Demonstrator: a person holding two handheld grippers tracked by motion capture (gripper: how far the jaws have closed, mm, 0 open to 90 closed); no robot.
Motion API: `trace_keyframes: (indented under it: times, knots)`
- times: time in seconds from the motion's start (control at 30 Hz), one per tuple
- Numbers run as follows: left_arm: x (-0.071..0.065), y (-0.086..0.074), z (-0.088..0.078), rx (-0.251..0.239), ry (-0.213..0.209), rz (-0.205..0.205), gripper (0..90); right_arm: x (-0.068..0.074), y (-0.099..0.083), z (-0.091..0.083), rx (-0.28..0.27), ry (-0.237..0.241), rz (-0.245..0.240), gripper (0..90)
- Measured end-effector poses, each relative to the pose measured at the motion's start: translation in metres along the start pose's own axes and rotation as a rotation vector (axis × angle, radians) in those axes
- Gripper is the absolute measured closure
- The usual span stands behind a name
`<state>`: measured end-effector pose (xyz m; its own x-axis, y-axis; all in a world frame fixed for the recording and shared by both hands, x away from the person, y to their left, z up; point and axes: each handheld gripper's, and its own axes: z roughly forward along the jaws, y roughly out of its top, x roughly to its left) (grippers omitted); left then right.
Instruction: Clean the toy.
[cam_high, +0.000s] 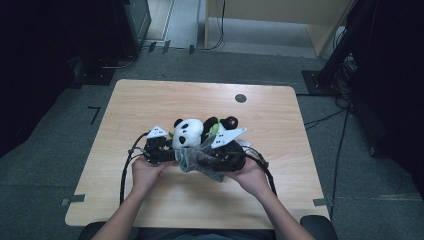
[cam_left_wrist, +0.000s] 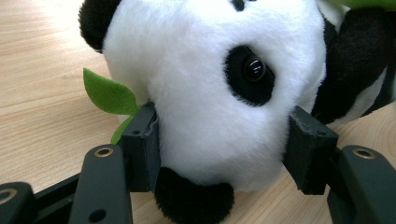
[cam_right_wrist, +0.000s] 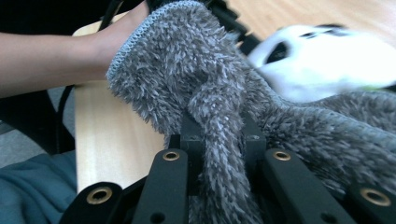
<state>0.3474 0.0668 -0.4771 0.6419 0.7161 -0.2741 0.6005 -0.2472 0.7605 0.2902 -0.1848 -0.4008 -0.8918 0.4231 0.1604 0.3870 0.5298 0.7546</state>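
Left hand-held gripper (cam_left_wrist: 224, 140) clamps the panda's head (cam_left_wrist: 210, 84); right hand-held gripper (cam_right_wrist: 219, 135) pinches the grey cloth (cam_right_wrist: 187, 70). Next, probably draw the cloth toward 12 o'clock, over the panda.

Right claw (cam_right_wrist: 219, 140) clamped on a fold of grey fuzzy cloth (cam_right_wrist: 187, 70); blurred panda toy (cam_right_wrist: 322, 60) behind, above wooden bench (cam_right_wrist: 112, 140).

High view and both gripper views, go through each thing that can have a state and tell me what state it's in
Black and white plush panda: lying on the table, head gripped.
Fuzzy grey cloth: bunched, one fold pinched.
Left gripper: fingers pressed on the panda's head.
Right gripper: fingers shut on the cloth.
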Motion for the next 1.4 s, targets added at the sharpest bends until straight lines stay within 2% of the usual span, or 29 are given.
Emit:
trace_keyframes:
  times: [0.17,0.3,0.57,0.67,0.9,1.03,1.17,1.4]
  knots:
    - [-0.001,0.001,-0.001,-0.002,-0.001,-0.003,37.8,0.006,-0.011,0.023,0.062,0.042,0.016,78.5]
    - [-0.002,0.001,-0.001,-0.004,-0.003,-0.005,37.9,0.006,-0.019,0.04,0.102,0.036,0.021,78.4]
    - [-0.006,0.002,-0.001,-0.001,0.002,0.01,38.0,0.002,-0.02,0.071,0.132,0.032,0.048,78.2]
    - [-0.007,0.001,-0.001,0.001,0.006,0.015,38.1,-0.001,-0.016,0.08,0.116,0.006,0.065,78.1]
    - [-0.006,-0.001,0.001,0.01,0.006,0.005,38.3,-0.012,-0.016,0.079,0.088,-0.094,0.077,78.0]
    - [-0.007,-0.002,0.002,0.009,0.011,0.011,38.5,-0.01,-0.019,0.074,0.092,-0.153,0.049,78.0]
    - [-0.006,-0.003,0.002,0.007,0.012,0.014,38.6,-0.01,-0.023,0.067,0.082,-0.18,0.05,78.0]
    - [-0.005,-0.004,0.002,0.009,0.011,0.021,38.9,-0.017,-0.034,0.05,0.049,-0.216,0.083,78.1]
